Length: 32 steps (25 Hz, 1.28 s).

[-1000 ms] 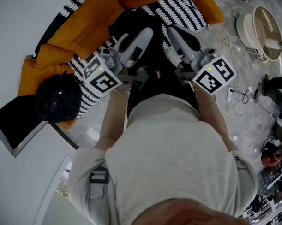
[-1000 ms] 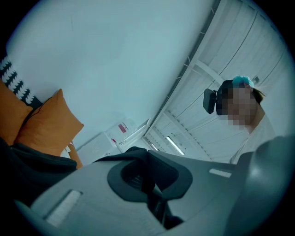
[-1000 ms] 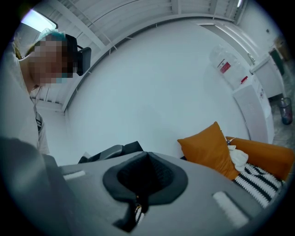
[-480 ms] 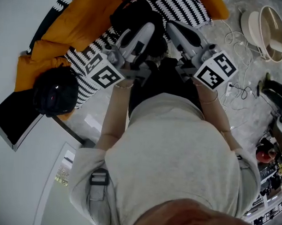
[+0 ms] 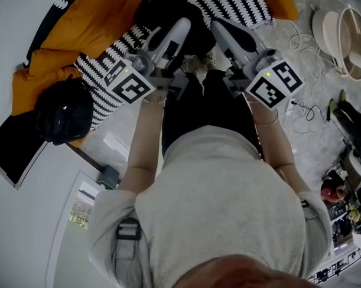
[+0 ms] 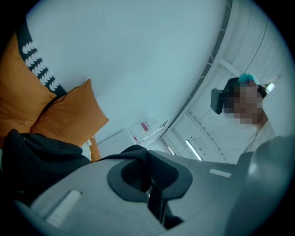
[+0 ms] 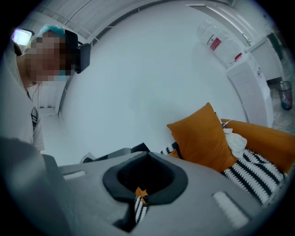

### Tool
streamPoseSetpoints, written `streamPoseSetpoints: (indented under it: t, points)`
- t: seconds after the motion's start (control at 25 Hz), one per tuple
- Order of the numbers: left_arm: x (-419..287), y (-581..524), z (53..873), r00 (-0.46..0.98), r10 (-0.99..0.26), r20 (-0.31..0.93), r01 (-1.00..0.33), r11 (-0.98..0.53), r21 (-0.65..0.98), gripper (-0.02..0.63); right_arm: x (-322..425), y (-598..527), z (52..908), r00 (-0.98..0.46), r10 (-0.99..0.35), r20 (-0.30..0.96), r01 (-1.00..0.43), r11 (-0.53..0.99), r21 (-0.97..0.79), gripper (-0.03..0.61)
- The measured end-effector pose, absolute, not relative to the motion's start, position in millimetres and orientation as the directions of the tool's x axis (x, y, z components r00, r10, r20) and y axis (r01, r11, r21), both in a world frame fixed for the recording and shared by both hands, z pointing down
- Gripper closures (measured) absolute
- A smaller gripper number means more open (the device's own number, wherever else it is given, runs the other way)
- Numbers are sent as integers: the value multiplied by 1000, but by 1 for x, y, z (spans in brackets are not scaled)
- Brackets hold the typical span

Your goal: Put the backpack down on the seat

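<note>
The black backpack (image 5: pixel 158 8) hangs over the sofa seat between the tips of my two grippers. In the left gripper view its dark body (image 6: pixel 37 156) fills the lower left, and a black strap (image 6: pixel 122 154) runs up to the jaw tips. My left gripper (image 5: pixel 183 23) (image 6: pixel 148 152) is shut, seemingly on that strap. My right gripper (image 5: pixel 213 24) (image 7: pixel 147 156) is shut too, just right of the backpack. Only striped fabric shows through its slit. The seat is an orange sofa (image 5: pixel 96 19) with a black-and-white striped throw (image 5: pixel 97 75).
A round black object (image 5: pixel 63 116) lies at the sofa's near left end. Orange cushions (image 7: pixel 203 138) lean against the white wall. White cables (image 5: pixel 302 50) and a beige dish-shaped thing (image 5: pixel 344 34) sit on the marble floor at the right. My own legs stand right below the grippers.
Both grippers and the backpack have moved forward, further over the sofa, and sit higher in the head view. The jaws have stayed shut.
</note>
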State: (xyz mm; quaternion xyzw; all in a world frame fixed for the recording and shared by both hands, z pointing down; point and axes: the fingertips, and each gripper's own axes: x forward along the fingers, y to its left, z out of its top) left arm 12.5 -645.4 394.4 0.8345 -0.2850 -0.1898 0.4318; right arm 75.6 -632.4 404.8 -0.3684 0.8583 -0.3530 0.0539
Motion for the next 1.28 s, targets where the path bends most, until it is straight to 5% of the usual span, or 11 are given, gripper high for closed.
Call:
streamPoseSetpoints:
  t: [0.72,1.28]
  points:
    - [21,-714,480,737,-662,139,-596,-539,595,602,60,-684,501,-756,-599,262,-600,477,-642,575]
    - [4,-733,568,642,-719,265,-681,-376,629,603,57,-704,564,-756,-577,309,-606,440,-662,575]
